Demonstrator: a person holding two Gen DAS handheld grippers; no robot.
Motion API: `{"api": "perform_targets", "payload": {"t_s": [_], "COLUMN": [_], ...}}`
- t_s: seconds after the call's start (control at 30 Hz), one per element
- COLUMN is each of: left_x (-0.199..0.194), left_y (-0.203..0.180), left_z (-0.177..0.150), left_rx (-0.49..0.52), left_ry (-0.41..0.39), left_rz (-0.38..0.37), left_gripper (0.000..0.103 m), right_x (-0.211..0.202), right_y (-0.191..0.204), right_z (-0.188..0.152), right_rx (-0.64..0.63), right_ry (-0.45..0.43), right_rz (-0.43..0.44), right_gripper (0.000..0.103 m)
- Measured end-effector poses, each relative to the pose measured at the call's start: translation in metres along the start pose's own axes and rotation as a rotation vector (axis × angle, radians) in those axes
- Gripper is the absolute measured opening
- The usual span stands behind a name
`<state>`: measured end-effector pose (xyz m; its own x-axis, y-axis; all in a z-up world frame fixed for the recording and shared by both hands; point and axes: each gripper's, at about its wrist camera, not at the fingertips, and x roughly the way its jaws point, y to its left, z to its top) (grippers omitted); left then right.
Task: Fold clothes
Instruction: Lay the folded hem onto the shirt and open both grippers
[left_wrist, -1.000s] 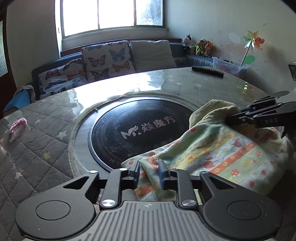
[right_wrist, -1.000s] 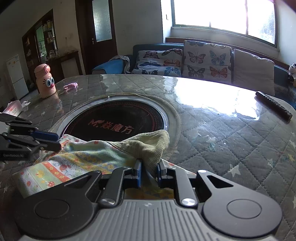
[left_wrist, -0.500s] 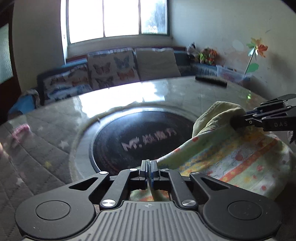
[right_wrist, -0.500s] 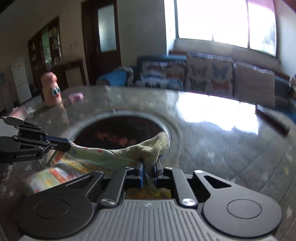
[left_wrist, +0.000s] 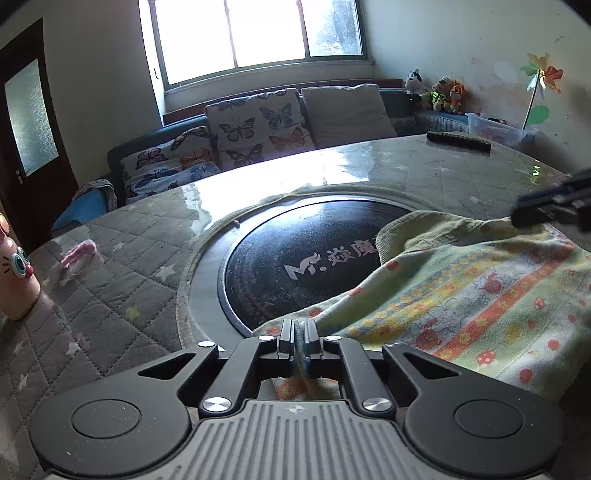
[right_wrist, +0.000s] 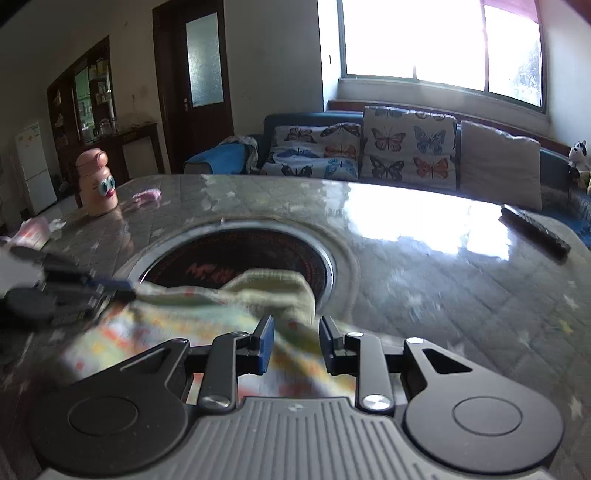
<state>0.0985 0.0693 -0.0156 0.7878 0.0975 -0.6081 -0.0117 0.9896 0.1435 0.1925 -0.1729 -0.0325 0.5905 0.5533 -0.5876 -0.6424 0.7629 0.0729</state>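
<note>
Soft printed garment half on the round table's dark hob

The left gripper (left_wrist: 298, 334) is clamped on the hem of the garment (left_wrist: 476, 295), a thin cotton thing with strawberry and stripe print and a ribbed yellowish cuff. The right gripper (right_wrist: 295, 330) has its fingers spread apart with cloth between them. Glossy quilted grey table (left_wrist: 110, 295), butterfly sofa (left_wrist: 255, 125) behind.

Black tongs (left_wrist: 299, 338), blue pads (right_wrist: 266, 345), silver screws.
</note>
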Motion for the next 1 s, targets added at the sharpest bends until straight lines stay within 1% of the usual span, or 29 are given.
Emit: {"api": "perform_targets", "payload": {"t_s": [0.1, 0.17, 0.33, 0.4, 0.43, 0.6, 0.73, 0.8, 0.87, 0.97, 1.0], "left_x": [-0.006, -0.012, -0.024, -0.024, -0.023, -0.01, 0.01, 0.02, 0.029, 0.041, 0.044], "left_y": [0.001, -0.001, -0.011, -0.018, -0.022, -0.042, -0.057, -0.064, -0.067, -0.065, -0.064], "left_z": [0.004, 0.009, 0.024, 0.03, 0.033, 0.047, 0.052, 0.053, 0.051, 0.048, 0.047], "left_rx": [-0.008, -0.008, 0.002, 0.009, 0.012, 0.034, 0.041, 0.047, 0.052, 0.037, 0.034], "left_ry": [-0.014, -0.029, -0.064, -0.066, -0.063, -0.033, 0.007, 0.029, 0.047, 0.08, 0.086], "left_rz": [-0.001, -0.011, -0.079, -0.109, -0.123, -0.197, -0.244, -0.251, -0.237, -0.222, -0.219], "left_gripper": [0.008, 0.012, 0.012, 0.012, 0.012, 0.012, 0.012, 0.013, 0.013, 0.013, 0.013], "right_x": [-0.003, 0.002, 0.015, 0.02, 0.019, 0.016, 0.013, 0.022, 0.032, 0.048, 0.05], "right_y": [-0.007, -0.015, -0.034, -0.042, -0.042, -0.036, -0.032, -0.026, -0.021, -0.021, -0.021], "right_z": [-0.012, -0.014, -0.02, -0.021, -0.02, -0.014, -0.009, -0.007, -0.005, 0.0, 0.001], "right_rx": [0.025, 0.052, 0.12, 0.155, 0.152, 0.132, 0.116, 0.102, 0.086, 0.101, 0.105], "right_ry": [0.024, 0.033, 0.054, 0.049, 0.047, 0.039, 0.033, 0.051, 0.067, 0.093, 0.09], "right_rz": [-0.004, -0.021, -0.064, -0.069, -0.063, -0.033, -0.009, 0.003, 0.008, 0.001, 0.0], "right_gripper": [0.026, 0.026, 0.025, 0.018, 0.016, 0.017, 0.017, 0.016, 0.016, 0.016, 0.016]}}
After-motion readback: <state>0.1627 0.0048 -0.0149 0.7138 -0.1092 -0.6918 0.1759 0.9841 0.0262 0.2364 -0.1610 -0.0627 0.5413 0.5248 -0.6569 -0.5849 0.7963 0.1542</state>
